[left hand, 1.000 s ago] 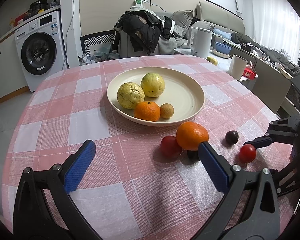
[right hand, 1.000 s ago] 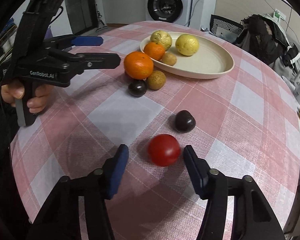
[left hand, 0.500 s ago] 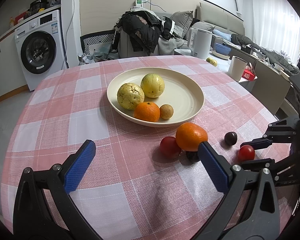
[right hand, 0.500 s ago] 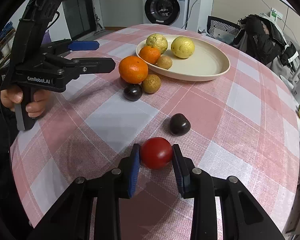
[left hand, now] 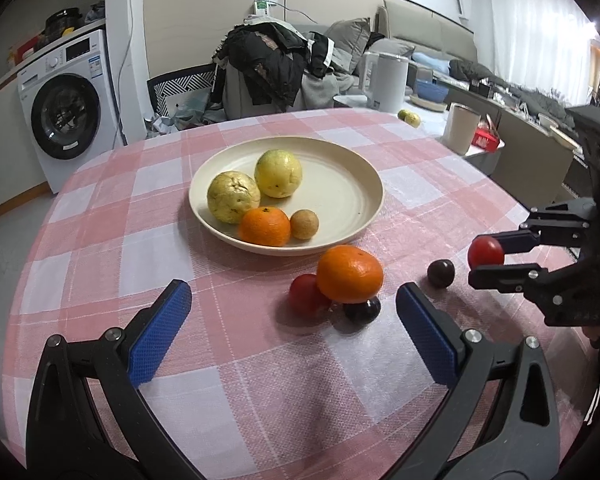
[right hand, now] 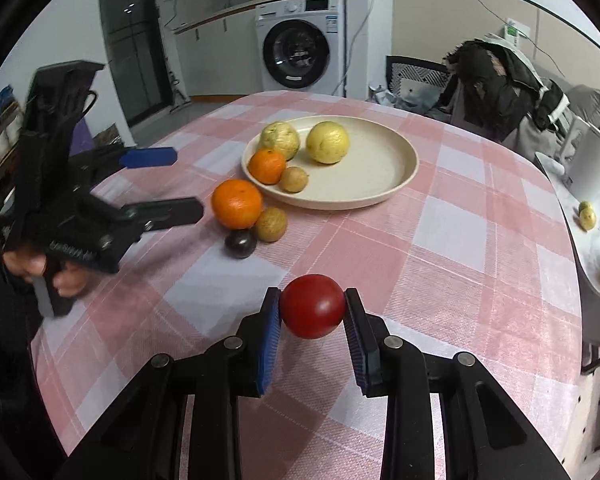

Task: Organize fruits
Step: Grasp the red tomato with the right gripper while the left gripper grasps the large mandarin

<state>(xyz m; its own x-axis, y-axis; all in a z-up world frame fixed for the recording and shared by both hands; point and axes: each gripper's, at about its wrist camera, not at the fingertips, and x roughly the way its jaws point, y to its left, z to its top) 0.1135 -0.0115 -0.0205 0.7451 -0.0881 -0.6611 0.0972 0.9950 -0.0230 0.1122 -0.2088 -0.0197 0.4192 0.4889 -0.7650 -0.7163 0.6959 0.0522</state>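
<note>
The right gripper (right hand: 312,312) has just closed on the red fruit (right hand: 312,306). A second ago its blue pads stood wide on both sides of the fruit, which sat on the table. Now both pads press it, and it hangs a little above the cloth (right hand: 460,260). So the pick-up looks done, and I think the next job is to carry it to the plate (right hand: 400,184).

The left gripper (left hand: 292,332) is wide open and holds nothing. It has hardly moved. It hovers in front of a small pile: a big orange (left hand: 350,274), a red fruit (left hand: 306,294) and a dark fruit (left hand: 362,310), all touching.

One more dark fruit (left hand: 441,273) sits alone near the right gripper.

The plate holds two yellow fruits, a small orange and a small brown fruit, all on the side near the left gripper. The other half is bare, so there is room to put the red fruit down there.

The way from the right gripper to the plate is open cloth. The pile and the left gripper are off to one side. The table edge is near, just behind the right gripper, so a dropped fruit could roll off.
</note>
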